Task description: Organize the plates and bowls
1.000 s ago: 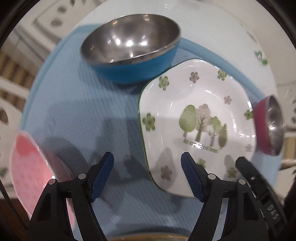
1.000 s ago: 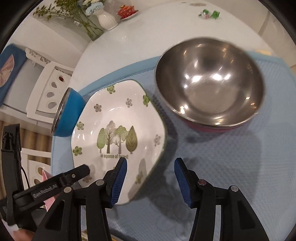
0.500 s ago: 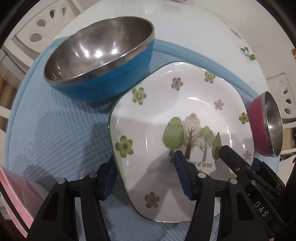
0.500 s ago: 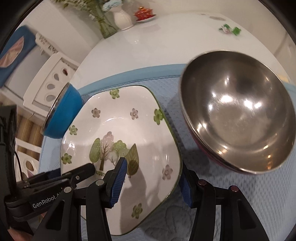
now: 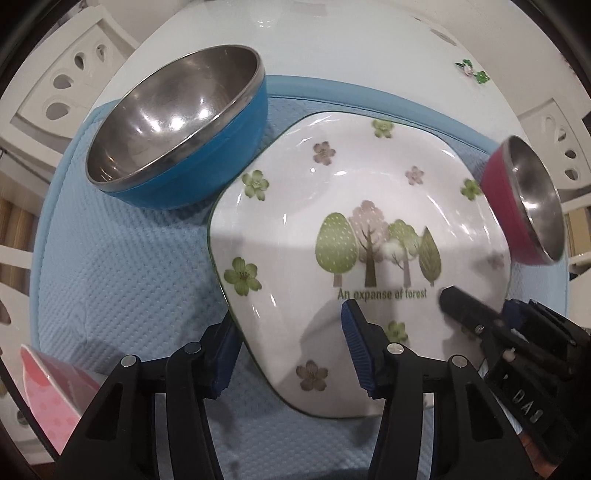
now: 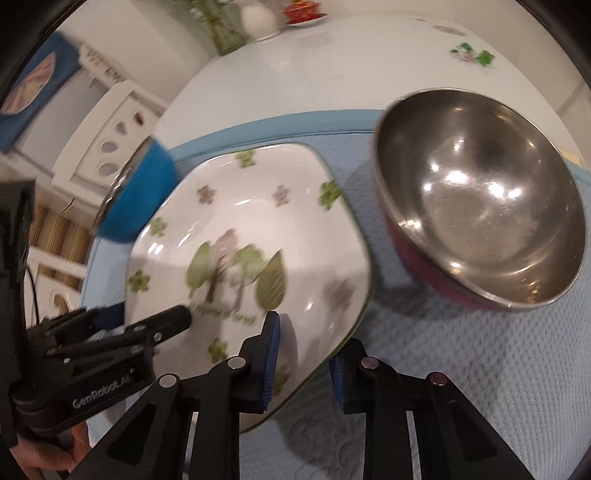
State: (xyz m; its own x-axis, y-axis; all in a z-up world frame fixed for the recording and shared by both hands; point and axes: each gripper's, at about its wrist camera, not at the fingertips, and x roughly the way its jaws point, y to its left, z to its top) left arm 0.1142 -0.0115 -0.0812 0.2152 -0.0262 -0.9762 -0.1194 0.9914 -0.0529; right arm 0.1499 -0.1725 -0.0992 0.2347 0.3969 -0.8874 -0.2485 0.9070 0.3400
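A white plate (image 5: 332, 206) (image 6: 236, 206) printed with trees lies between two steel-lined bowls on a blue mat (image 5: 129, 277). The blue bowl (image 5: 173, 122) (image 6: 144, 192) is at its left, the red bowl (image 5: 524, 206) (image 6: 476, 206) at its right. My left gripper (image 5: 288, 321) straddles the plate's near-left rim with its jaws closing. One finger is tucked under the edge, the other over the plate's face, still wide apart. My right gripper (image 6: 308, 332) is closing tight on the plate's near-right rim, one pad above and one below.
The mat lies on a white round table (image 5: 351, 40). White chairs (image 5: 62, 88) stand around it. A pink patterned item (image 5: 48, 391) sits at the near left. A vase (image 6: 258, 18) and a small red dish (image 6: 303, 11) stand at the far side.
Both grippers came in over the plate's near edges, one from each side. The left jaws narrowed around the rim. The right jaws closed sharply onto the rim in the last half second.
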